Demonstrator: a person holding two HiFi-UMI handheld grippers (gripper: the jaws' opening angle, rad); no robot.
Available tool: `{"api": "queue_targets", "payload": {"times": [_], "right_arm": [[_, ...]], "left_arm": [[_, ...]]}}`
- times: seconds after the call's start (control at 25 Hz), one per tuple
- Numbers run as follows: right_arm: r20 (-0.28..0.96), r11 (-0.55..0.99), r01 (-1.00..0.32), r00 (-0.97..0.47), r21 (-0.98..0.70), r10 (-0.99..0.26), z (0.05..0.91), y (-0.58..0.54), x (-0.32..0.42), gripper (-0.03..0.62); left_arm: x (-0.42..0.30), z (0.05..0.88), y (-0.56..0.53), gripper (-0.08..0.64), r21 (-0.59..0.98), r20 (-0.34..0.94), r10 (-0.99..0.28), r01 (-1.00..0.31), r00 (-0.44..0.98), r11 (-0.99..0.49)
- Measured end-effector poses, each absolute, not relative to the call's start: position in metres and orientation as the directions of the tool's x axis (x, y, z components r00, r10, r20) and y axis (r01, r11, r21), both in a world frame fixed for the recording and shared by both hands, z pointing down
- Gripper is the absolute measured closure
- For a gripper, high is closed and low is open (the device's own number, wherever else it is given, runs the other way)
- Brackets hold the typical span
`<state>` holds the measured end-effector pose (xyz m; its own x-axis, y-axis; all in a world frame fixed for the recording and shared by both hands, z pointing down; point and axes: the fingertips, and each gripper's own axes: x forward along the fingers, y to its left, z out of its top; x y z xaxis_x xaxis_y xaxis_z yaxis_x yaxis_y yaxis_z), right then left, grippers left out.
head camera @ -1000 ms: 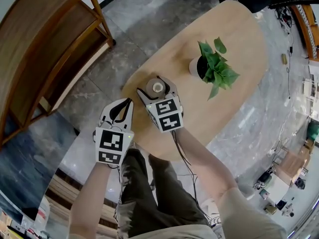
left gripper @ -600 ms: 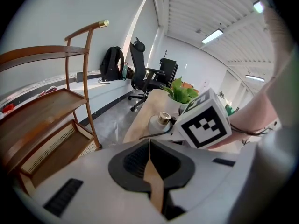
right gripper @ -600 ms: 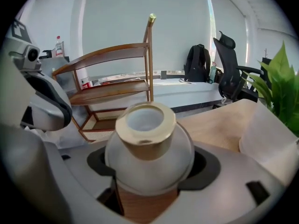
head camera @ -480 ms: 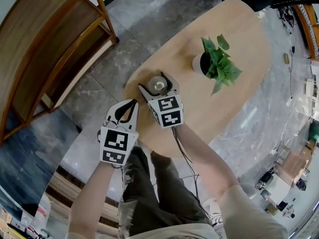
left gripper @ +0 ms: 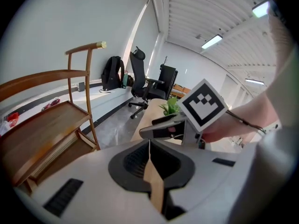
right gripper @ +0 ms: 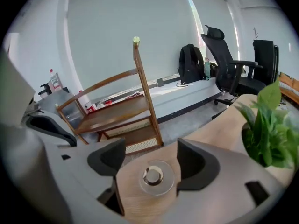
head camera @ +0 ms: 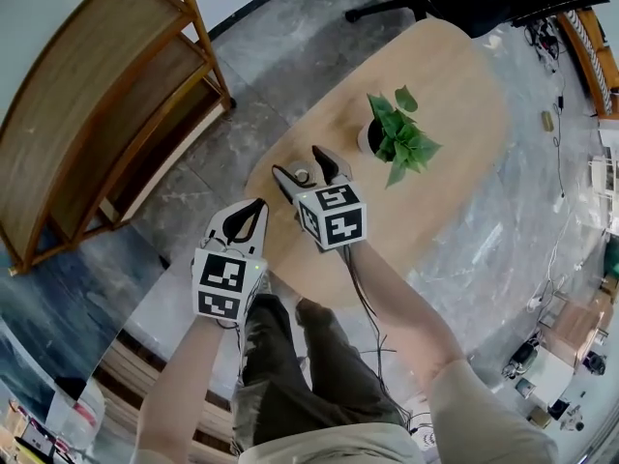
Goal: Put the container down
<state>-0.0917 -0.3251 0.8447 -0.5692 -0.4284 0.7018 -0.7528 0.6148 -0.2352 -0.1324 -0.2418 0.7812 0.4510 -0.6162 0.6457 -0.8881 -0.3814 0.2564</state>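
1. Floor under me: grey marbled stone tiles [head camera: 280,56].
2. Ahead of me: oval light-wood table [head camera: 464,104].
3. To my left: brown wooden shelf rack [head camera: 106,133] with open tiers.
4. Far side: black office chair [right gripper: 224,73]; black backpack [right gripper: 189,64] against the plain white wall [right gripper: 107,36].
5. Overhead: ceiling strip lights [left gripper: 212,41], lit.
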Motion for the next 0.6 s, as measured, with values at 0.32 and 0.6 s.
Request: {"api": "queue_targets", "payload": {"times": [0.32, 0.6], "right_arm": [[0.659, 0.600, -0.759, -0.589, -0.253, -0.467, 0.720, -0.325, -0.074, 0.431], [0.557, 0.589, -0.764, -0.619, -0.264, -0.553, 0.587, -0.324, -0.054, 0.478]], "left_arm": [[-0.148, 0.678, -0.265, 0.551, 0.232, 0.582, -0.691, -0.902, 0.428, -0.363], [-0.159, 0.568, -0.276, 0.551, 0.135, 0.519, -0.753, -0.909, 0.404, -0.394]]}}
